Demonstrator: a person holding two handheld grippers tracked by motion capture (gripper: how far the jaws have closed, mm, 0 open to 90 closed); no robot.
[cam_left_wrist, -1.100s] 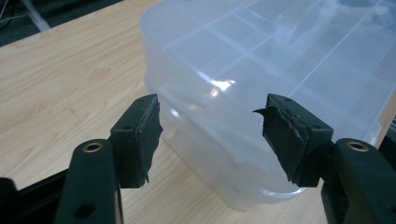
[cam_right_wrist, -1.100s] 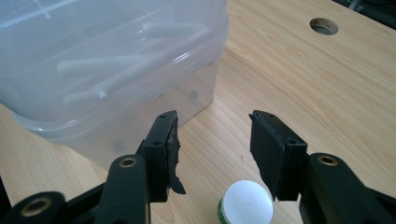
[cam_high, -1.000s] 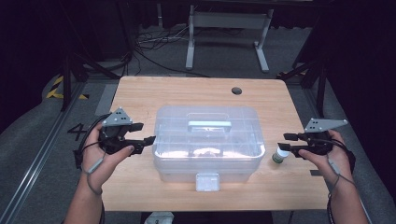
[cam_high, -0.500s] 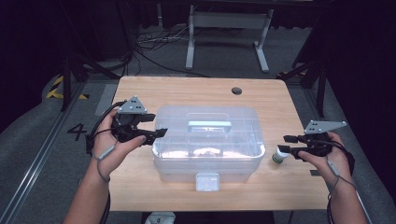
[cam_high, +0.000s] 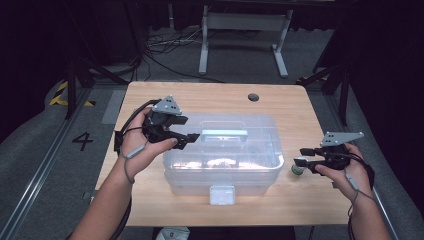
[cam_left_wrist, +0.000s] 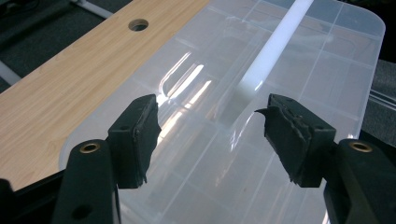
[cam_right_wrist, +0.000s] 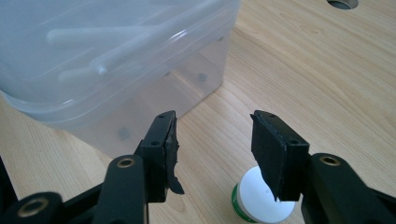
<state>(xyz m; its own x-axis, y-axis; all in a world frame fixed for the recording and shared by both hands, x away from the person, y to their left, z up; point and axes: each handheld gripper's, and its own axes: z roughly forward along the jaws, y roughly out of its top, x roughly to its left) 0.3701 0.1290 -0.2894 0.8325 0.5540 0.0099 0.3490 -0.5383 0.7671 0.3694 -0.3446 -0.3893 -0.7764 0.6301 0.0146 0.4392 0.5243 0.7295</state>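
A clear plastic storage box (cam_high: 222, 165) with a lid and a white handle (cam_high: 224, 135) stands mid-table. My left gripper (cam_high: 192, 137) hovers open over the left end of the lid; in the left gripper view its jaws (cam_left_wrist: 210, 109) stand apart above the lid (cam_left_wrist: 196, 154), with the white handle (cam_left_wrist: 275, 46) ahead of them. My right gripper (cam_high: 302, 156) is open just right of the box. A small jar (cam_high: 297, 171) with a white cap and green rim stands on the table under it. In the right gripper view the jar (cam_right_wrist: 261, 196) sits below the right jaw, nothing between the fingers (cam_right_wrist: 214, 121).
The wooden table (cam_high: 150, 100) has a round hole (cam_high: 253, 96) near its far edge. A white latch (cam_high: 222, 195) sits on the box's near side. Pale items show dimly inside the box (cam_right_wrist: 116, 60). Dark floor, cables and a metal stand lie beyond the table.
My left gripper has moved right and up, from beside the box's left end to above the lid near the handle. The right gripper has stayed in place, still open.
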